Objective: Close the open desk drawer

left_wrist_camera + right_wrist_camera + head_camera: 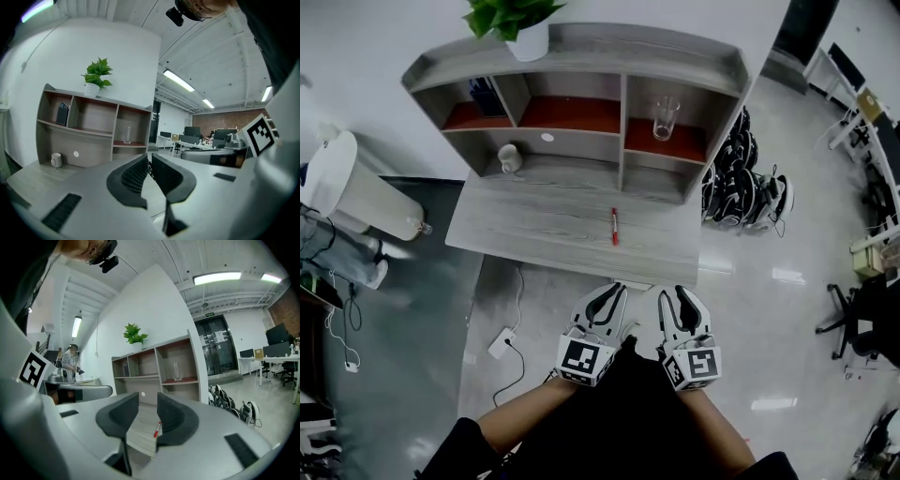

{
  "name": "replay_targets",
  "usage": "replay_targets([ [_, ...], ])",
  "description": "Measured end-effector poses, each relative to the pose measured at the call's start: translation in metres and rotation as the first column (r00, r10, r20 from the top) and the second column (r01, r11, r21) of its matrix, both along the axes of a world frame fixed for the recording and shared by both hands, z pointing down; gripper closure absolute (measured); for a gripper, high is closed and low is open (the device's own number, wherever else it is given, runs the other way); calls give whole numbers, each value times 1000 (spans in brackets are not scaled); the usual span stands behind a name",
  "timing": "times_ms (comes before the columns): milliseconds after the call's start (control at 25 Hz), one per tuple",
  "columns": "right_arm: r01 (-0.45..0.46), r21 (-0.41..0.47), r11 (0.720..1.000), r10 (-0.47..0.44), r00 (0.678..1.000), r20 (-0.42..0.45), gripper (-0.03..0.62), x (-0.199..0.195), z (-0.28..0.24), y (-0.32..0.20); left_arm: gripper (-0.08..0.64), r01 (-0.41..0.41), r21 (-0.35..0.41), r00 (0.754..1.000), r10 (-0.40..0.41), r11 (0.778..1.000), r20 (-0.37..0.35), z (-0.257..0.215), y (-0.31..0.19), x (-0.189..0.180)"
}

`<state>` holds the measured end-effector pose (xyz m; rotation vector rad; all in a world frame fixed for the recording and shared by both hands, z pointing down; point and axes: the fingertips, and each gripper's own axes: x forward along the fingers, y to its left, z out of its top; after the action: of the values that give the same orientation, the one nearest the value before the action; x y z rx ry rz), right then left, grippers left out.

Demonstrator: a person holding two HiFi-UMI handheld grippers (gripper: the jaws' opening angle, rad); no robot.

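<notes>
Left tongs [612,289], right tongs [671,292], both ajar, empty, desk [544,225], red pen [614,227]

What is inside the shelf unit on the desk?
A glass at right, a white mug lower left, a dark item upper left; the top board covers upper backs.

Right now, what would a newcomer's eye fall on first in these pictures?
The left gripper and right gripper are side by side low in the head view, just short of the desk's near edge, with nothing between their jaws. Next comes the red pen, lying alone on the desk right of centre. The plant stands on top of the shelf unit, with a glass in its right compartment.
</notes>
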<state>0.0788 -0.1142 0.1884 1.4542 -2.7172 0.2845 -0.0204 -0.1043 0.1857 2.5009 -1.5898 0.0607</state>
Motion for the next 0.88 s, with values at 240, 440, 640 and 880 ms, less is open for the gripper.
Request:
replay_targets([
  [240, 48, 55, 997, -47, 999, -18, 518, -5, -20, -9, 546, 23, 4, 999, -23, 1000, -47, -7, -1, -7],
  [440, 69, 53, 996, -66, 996, -57, 555, -3, -23, -10, 546, 47, 21, 998, -46, 999, -51, -9, -1, -2],
  [640, 57, 63, 996, -52, 995, -89, 558, 1, -21, -4, 546, 51, 37, 997, -48, 998, -57, -10, -1, 2],
  [880, 34, 71, 997, -24, 991, -128, 574, 0, -22, 4, 546, 47, 35, 997, -44, 998, -66, -10, 6, 5],
])
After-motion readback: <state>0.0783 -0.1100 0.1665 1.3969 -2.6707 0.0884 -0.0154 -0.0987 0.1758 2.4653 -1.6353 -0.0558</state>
